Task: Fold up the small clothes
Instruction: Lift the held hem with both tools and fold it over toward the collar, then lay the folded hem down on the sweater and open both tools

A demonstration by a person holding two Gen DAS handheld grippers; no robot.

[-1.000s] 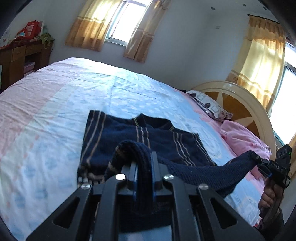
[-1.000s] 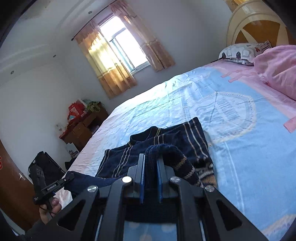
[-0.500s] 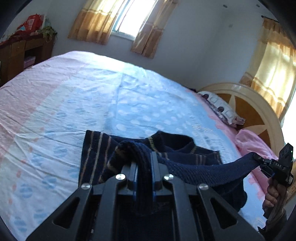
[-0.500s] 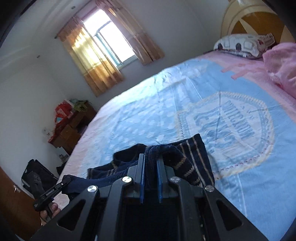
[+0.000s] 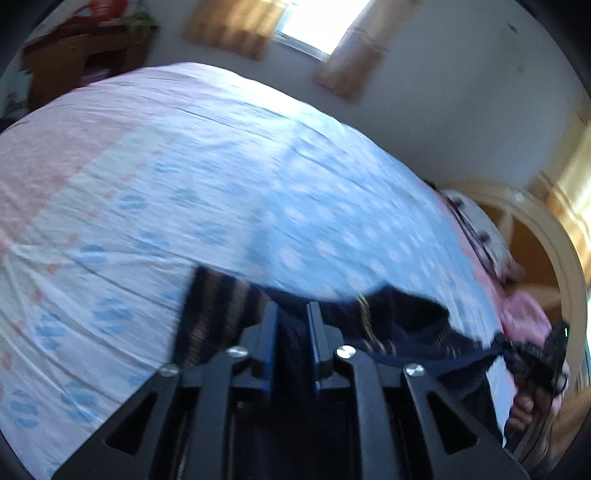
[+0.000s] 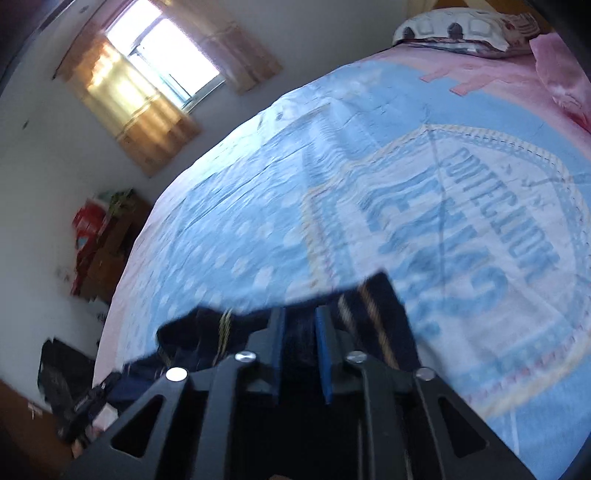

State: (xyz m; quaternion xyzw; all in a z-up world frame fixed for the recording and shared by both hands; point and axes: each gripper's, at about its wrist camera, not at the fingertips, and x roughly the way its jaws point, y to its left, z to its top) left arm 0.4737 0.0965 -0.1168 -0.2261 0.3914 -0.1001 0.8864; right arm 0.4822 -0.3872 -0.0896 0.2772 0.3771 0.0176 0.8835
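Observation:
A navy knit sweater (image 5: 218, 314) with tan stripes lies folded on the bed, shown too in the right wrist view (image 6: 373, 306). My left gripper (image 5: 291, 310) is low over its near edge. Its jaws are opening, with dark knit still in the gap. My right gripper (image 6: 299, 314) is opening as well; its blue pads (image 6: 322, 354) stand a little apart with cloth between them. At the far right of the left wrist view, the right gripper (image 5: 532, 354) is in a hand, and cloth reaches its tip. The left gripper (image 6: 88, 398) appears at the lower left. Both views are blurred.
The bed (image 5: 221, 184) has a blue and pink spotted sheet with a large printed emblem (image 6: 461, 229). A patterned pillow (image 6: 454, 29) and pink bedding (image 6: 561, 74) lie by the rounded headboard (image 5: 535, 243). A wooden cabinet (image 5: 85, 55) stands at the far side, and a dark bag (image 6: 62, 373) sits on the floor.
Both grippers have swept forward and down, carrying the lifted sweater edge over the rest of the garment. The gap between each pair of jaws has widened slightly.

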